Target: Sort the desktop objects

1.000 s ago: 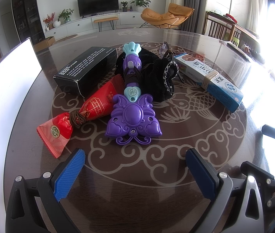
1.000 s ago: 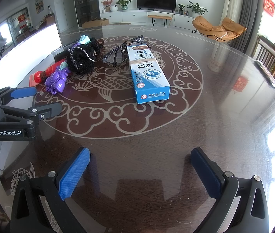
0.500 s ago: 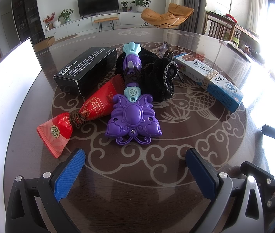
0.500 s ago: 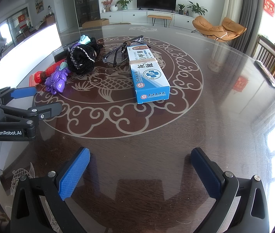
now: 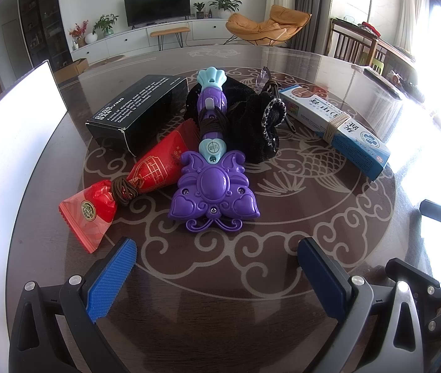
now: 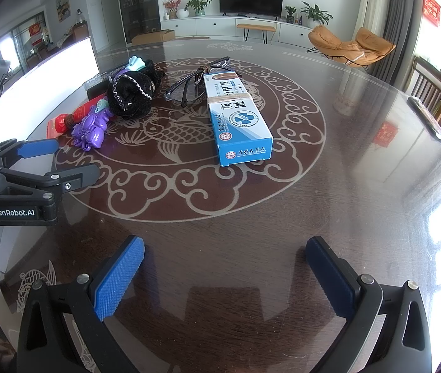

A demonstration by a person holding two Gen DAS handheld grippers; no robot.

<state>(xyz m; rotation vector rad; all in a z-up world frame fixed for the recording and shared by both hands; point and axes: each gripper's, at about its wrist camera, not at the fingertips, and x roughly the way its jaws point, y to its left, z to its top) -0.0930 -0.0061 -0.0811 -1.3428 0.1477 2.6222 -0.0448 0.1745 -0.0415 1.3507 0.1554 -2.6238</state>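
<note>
On the table [image 5: 282, 326], right in front of your left gripper [image 5: 217, 272], lies the purple butterfly toy [image 5: 212, 191]; its wide wings point at you and its thin handle points away, with a brown cord wound around it; this looks like the first thing to pick up, since nothing seems sorted yet. Your left gripper is wide open and holds nothing; so is your right gripper [image 6: 225, 275], which waits over bare table. The toy's handle rests on the black cloth pouch [image 5: 257, 127], and the red packet [image 5: 146, 174] touches the toy's left side; so go slow. Push the left gripper forward and low; close on the wings from both sides, or on the neck just past them. Lift straight up, so the pouch and the red packet do not get dragged. The black box [image 5: 136, 108] sits behind the red packet; the blue and white box [image 6: 236, 118] lies well apart to the right, nearer your right gripper, with the glasses [image 6: 195, 80] beside it; that box could be the right gripper's job.
</note>
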